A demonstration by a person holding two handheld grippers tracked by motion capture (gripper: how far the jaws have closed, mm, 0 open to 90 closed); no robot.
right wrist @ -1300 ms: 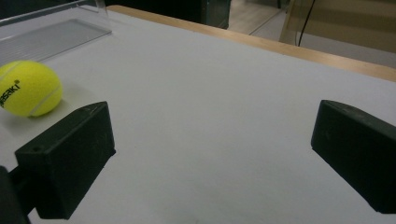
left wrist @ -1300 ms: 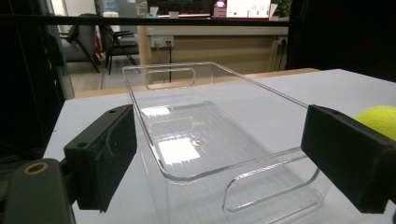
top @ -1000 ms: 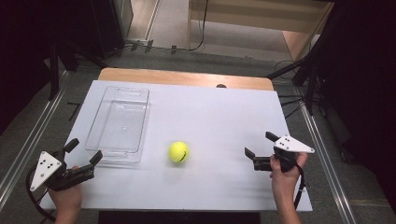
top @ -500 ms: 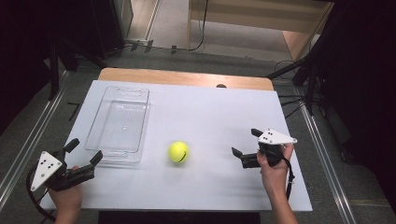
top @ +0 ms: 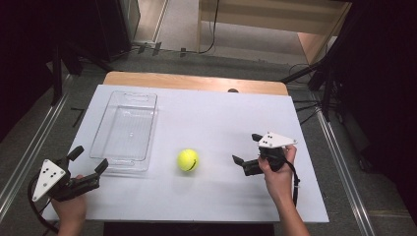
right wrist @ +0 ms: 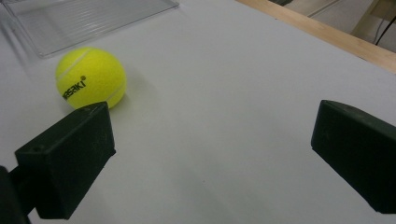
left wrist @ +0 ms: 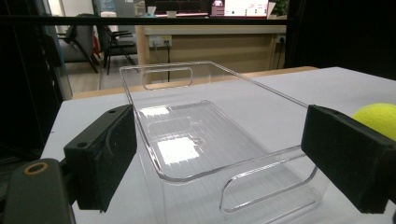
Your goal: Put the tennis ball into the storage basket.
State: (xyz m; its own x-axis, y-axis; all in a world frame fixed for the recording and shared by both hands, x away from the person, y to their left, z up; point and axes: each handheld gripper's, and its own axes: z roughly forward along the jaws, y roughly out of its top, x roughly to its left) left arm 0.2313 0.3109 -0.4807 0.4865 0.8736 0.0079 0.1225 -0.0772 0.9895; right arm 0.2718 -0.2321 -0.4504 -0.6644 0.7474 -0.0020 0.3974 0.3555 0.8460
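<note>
Take the tennis ball [top: 188,160] as the landmark: it sits on the white table [top: 206,118] toward the near edge, roughly midway across, touching nothing.

Nearest the person, the left gripper [top: 88,162] is held in the left hand [top: 69,206] at the table's near left corner, well to the left of the ball and a little nearer than it. Its jaws are spread wide and hold nothing — in the left gripper view they frame the near end of the clear plastic tray [left wrist: 205,140], with the ball [left wrist: 376,119] peeking out behind the right-hand jaw.

The right gripper [top: 247,150], in the right hand [top: 275,172], sits to the right of the ball at about the same depth, near but apart from it, its tips pointing toward the ball. Its jaws also stand wide apart and empty; in the right gripper view the ball [right wrist: 91,77] lies just beyond the left-hand jaw, off the centre of the gap, with dark lettering on its side.

Farther off, the tray [top: 125,130] lies left of the ball and beyond it, long side running away from the person, empty. Beyond that, a strip of wooden tabletop [top: 196,82] borders the table's far edge.
</note>
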